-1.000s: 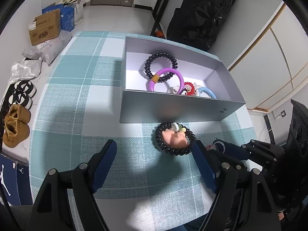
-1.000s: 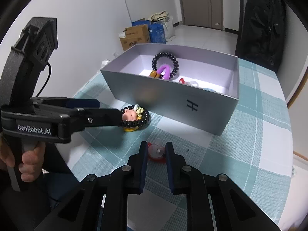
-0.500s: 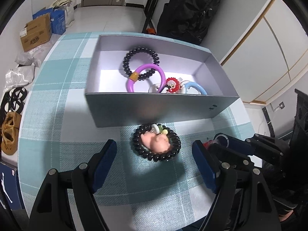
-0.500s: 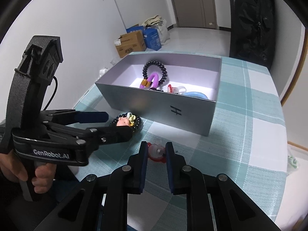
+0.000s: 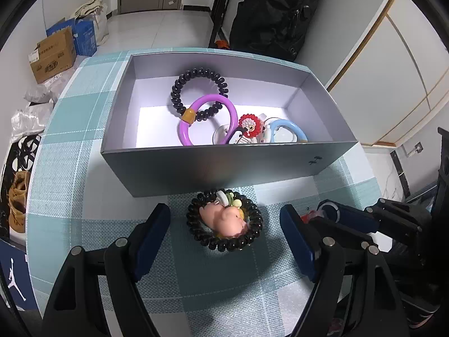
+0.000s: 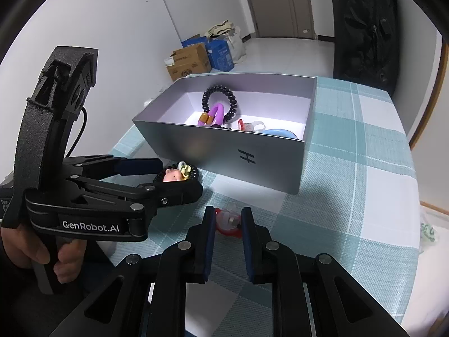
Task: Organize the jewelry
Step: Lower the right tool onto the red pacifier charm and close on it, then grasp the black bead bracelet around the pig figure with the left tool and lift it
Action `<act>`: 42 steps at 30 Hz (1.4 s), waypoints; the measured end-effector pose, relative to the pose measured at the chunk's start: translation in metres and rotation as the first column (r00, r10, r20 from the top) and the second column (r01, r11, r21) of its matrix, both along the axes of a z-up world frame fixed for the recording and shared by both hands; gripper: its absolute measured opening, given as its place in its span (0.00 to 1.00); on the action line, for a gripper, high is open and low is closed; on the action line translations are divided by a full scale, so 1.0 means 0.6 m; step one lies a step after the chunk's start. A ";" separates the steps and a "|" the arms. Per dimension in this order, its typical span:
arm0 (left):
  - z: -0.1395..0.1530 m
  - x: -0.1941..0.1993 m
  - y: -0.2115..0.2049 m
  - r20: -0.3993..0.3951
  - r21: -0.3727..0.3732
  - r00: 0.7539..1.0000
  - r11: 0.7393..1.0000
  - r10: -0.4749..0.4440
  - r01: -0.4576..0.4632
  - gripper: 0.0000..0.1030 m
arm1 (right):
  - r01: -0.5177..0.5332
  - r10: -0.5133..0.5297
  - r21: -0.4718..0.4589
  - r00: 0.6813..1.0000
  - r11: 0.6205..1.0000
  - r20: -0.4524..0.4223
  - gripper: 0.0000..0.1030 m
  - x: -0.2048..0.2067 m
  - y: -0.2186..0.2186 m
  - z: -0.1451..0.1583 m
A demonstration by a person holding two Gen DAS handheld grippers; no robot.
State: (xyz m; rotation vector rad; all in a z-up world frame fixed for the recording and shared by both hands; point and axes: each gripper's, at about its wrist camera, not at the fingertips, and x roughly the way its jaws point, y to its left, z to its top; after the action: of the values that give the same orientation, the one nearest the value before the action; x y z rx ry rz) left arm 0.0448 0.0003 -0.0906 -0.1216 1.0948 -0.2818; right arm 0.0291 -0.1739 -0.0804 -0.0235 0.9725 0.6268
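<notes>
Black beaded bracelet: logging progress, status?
Left tongs open, straddling black beaded bracelet with pink charm on table. Right tongs around red-and-clear trinket.

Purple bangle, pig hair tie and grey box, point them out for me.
purple bangle (image 5: 208,120), left wrist view, its purple band
pig hair tie (image 5: 224,221), left wrist view, pink pig charm
grey box (image 6: 224,151), right wrist view, near outer wall
</notes>
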 end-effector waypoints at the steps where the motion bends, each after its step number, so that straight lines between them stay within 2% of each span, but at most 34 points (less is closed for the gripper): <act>1: 0.000 0.000 -0.001 0.003 0.005 1.000 1.000 -0.004 0.004 0.74 | 0.000 0.000 0.001 1.000 1.000 -0.002 0.17 0.001 0.000 -0.001; 3: -0.001 0.000 -0.002 0.005 0.004 1.000 1.000 -0.007 0.007 0.72 | 0.000 0.000 0.001 1.000 1.000 -0.004 0.17 0.001 -0.001 -0.003; 7: 0.001 0.001 -0.006 0.002 0.015 1.000 1.000 -0.017 0.017 0.47 | -0.006 0.006 0.000 1.000 1.000 -0.011 0.17 0.003 0.002 -0.006; 11: 0.003 0.000 -0.002 -0.007 -0.020 1.000 1.000 -0.020 0.020 0.39 | -0.006 0.006 -0.002 1.000 1.000 -0.015 0.17 0.004 0.002 -0.008; 27: 0.031 -0.012 0.010 0.036 -0.082 0.999 0.997 -0.011 0.014 0.38 | 0.002 -0.002 -0.006 1.000 1.000 -0.006 0.17 0.000 0.003 -0.005; 36: 0.066 -0.028 0.011 0.120 -0.118 0.992 0.992 -0.029 0.043 0.38 | -0.042 0.042 0.008 0.999 0.999 0.020 0.17 -0.012 0.014 0.005; 42: 0.083 -0.034 0.016 0.165 -0.148 0.986 0.988 -0.026 0.051 0.38 | -0.032 0.031 0.026 0.999 0.999 0.035 0.17 -0.012 0.010 0.014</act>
State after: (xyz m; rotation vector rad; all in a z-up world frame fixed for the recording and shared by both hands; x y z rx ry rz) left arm 0.0245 0.0100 -0.0409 -0.2096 0.9135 -0.4029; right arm 0.0219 -0.1678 -0.0717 -0.0257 0.9311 0.6661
